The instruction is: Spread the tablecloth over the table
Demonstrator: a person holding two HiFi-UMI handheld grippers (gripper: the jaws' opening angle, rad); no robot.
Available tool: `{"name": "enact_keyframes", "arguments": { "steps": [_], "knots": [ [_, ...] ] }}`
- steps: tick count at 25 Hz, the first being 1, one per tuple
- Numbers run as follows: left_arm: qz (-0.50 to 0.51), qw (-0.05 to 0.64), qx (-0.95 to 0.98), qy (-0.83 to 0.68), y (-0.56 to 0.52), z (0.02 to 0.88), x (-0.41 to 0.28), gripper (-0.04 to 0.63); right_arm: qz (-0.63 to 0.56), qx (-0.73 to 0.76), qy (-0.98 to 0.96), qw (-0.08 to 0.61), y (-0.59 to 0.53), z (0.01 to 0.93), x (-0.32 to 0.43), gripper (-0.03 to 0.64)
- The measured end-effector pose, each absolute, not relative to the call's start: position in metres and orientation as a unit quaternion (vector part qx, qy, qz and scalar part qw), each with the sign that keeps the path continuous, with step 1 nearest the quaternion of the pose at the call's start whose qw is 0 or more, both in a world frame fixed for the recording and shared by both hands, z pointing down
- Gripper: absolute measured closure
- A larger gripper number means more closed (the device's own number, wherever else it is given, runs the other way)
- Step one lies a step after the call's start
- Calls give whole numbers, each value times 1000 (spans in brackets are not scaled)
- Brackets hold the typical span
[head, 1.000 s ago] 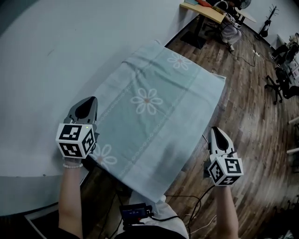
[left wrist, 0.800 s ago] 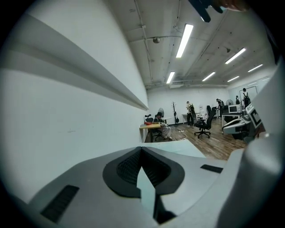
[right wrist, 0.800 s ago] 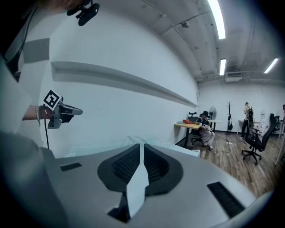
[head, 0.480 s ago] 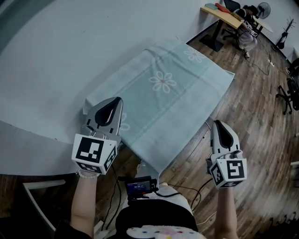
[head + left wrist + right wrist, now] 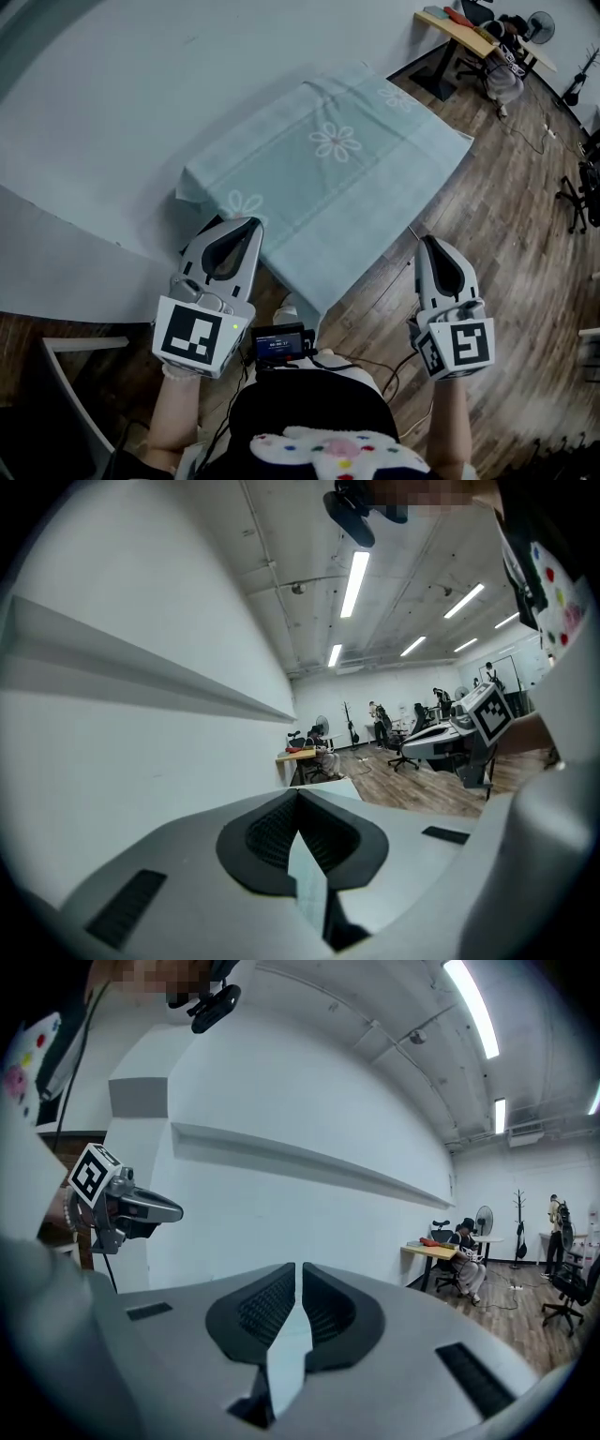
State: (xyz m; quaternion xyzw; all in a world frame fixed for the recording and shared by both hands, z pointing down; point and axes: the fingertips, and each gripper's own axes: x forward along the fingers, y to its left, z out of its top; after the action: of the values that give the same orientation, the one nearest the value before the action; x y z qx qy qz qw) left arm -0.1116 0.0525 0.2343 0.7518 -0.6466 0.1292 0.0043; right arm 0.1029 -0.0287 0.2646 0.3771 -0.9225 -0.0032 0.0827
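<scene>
Overhead, tablecloth (image 5: 347, 178), up close, left tongs (image 5: 298, 793), right tongs (image 5: 298, 1267), apparently closed.

A wooden floor (image 5: 511, 216) runs beside a white wall (image 5: 309, 1101). At the floor's far corner stands a desk (image 5: 457, 30) with a person seated (image 5: 504, 67) at it. Past them are a fan (image 5: 484, 1215), a coat stand (image 5: 518, 1222) and black office chairs (image 5: 583, 192). Cables (image 5: 375, 373) trail across the near floor.

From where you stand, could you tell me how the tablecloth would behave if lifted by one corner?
The tablecloth would probably be floppy: its near edge hangs limp and its left corner droops. It is likely light and thin, since small wrinkles show along its far side.
</scene>
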Motion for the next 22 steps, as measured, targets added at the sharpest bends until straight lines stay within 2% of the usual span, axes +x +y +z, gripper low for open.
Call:
{"name": "enact_keyframes", "arguments": {
  "steps": [22],
  "knots": [
    [106,15,761,-639,83,240,-79,583,-56,360,-927,89,17,244,99,571]
  ]
}}
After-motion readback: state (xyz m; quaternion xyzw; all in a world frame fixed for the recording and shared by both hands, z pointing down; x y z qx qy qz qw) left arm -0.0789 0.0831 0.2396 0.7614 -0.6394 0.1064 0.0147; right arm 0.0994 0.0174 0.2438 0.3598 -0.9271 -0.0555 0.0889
